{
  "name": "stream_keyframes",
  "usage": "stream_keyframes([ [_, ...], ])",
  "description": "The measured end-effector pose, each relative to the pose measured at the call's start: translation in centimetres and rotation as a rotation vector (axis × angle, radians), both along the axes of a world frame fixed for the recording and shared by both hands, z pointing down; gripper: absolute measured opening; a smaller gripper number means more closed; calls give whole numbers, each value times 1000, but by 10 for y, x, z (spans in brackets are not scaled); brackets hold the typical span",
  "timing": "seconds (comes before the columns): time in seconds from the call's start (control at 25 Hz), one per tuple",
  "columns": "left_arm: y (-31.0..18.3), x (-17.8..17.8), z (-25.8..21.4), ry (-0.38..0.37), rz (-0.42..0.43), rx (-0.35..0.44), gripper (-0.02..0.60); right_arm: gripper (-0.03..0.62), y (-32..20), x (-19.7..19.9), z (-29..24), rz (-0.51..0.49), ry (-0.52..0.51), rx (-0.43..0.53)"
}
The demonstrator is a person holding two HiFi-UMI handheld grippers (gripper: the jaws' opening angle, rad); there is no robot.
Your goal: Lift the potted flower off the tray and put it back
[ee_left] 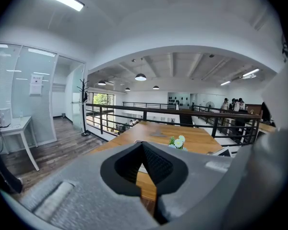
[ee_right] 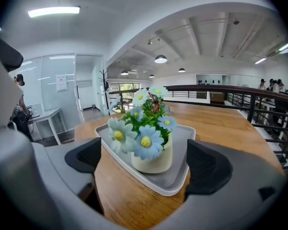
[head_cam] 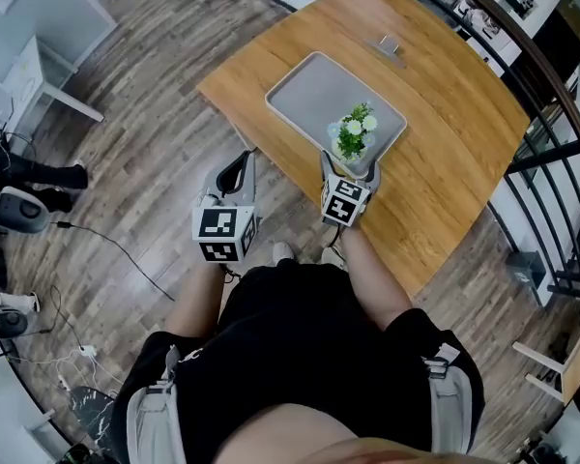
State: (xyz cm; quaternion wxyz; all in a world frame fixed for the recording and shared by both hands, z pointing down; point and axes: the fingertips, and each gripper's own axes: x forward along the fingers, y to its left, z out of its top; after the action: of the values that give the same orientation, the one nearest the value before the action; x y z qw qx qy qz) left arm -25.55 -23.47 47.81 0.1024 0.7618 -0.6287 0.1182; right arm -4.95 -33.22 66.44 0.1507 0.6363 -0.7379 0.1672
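The potted flower (ee_right: 151,147) was found standing on the grey tray (head_cam: 304,90), at the corner nearest the table's (head_cam: 454,172) front edge. The right gripper (head_cam: 349,166) was spread wide around the pot, seemingly not touching it. The left gripper (ee_left: 144,169) was closed on nothing, off the table. Were the jaws closed too high, petals could be crushed or the pot tipped.

The potted flower (ee_right: 151,152) is seen standing upright: a rounded cream pot, with pale blue and white daisy blooms with yellow centres spread above green leaves. It is set on the grey, round-cornered tray (head_cam: 309,90), at the corner nearest the person. The tray is laid flat on the wooden worktop (head_cam: 454,162), close to the person's edge.
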Motion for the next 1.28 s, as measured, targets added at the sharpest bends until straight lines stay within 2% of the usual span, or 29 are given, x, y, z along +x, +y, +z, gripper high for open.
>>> stream_keyframes([
  [0.52, -6, -27, 14, -24, 0, -36, 15, 540, -38, 8, 48, -35, -10, -46],
  [0.8, -8, -25, 11, -34, -17, -37, 15, 531, -52, 10, 67, -137, 14, -112],
  [1.28, 8, -4, 4, -54, -94, -32, 15, 525, -60, 11, 69, -334, 61, -103],
])
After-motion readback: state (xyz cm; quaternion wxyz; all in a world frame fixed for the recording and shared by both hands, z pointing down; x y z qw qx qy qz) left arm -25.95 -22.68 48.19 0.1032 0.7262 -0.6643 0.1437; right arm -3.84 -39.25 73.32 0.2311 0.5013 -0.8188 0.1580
